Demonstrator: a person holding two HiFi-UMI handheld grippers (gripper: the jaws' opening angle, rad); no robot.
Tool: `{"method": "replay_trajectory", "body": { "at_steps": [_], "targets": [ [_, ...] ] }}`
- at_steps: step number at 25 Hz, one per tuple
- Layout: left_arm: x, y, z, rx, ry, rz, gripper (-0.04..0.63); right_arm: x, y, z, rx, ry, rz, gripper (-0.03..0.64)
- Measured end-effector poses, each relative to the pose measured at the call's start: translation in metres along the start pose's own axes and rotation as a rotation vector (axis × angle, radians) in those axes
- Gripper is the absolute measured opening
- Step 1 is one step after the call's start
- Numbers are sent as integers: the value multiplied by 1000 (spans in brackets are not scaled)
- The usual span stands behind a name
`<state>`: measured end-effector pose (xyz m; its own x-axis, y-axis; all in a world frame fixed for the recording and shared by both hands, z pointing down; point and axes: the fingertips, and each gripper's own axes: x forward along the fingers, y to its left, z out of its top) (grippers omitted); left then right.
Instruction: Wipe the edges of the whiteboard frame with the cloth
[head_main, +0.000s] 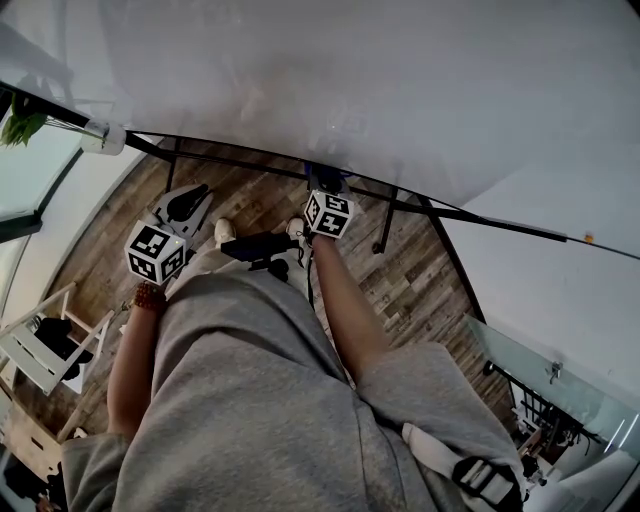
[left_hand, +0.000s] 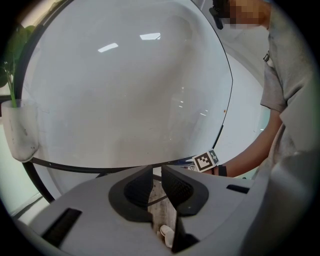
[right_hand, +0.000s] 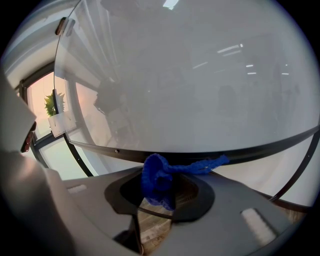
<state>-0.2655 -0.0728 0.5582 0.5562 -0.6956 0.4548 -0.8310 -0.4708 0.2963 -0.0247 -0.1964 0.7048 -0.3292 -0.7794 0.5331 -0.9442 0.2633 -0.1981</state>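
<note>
The whiteboard (head_main: 300, 80) fills the top of the head view, and its thin black frame (head_main: 250, 163) runs along the lower edge. My right gripper (head_main: 322, 182) is up at that lower edge, shut on a blue knitted cloth (right_hand: 159, 181). The cloth bunches between the jaws, and a strand of it lies against the frame (right_hand: 240, 150). My left gripper (head_main: 188, 203) hangs lower and to the left, away from the board. Its jaws (left_hand: 156, 172) stand almost together with nothing between them. The right gripper's marker cube (left_hand: 206, 160) shows in the left gripper view.
A white holder (head_main: 103, 138) with a green plant (head_main: 20, 125) hangs at the board's left corner. The stand's black legs (head_main: 385, 225) rest on the wooden floor (head_main: 420, 280). A white rack (head_main: 40, 345) stands at the left and a glass railing (head_main: 540, 370) at the right.
</note>
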Motion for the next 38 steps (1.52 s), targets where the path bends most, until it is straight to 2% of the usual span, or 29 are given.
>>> {"method": "replay_trajectory", "body": {
  "at_steps": [13,24,38],
  "targets": [
    [-2,12,9,50,-23,-21,58,9,36,1,0,-9,12,129],
    [6,19,28,69,-95,40,58,13,60,0,-12,2,21,129],
    [-8,32,17,65,-93,88,58,25,95,3,8,-2,56,129]
  ]
}}
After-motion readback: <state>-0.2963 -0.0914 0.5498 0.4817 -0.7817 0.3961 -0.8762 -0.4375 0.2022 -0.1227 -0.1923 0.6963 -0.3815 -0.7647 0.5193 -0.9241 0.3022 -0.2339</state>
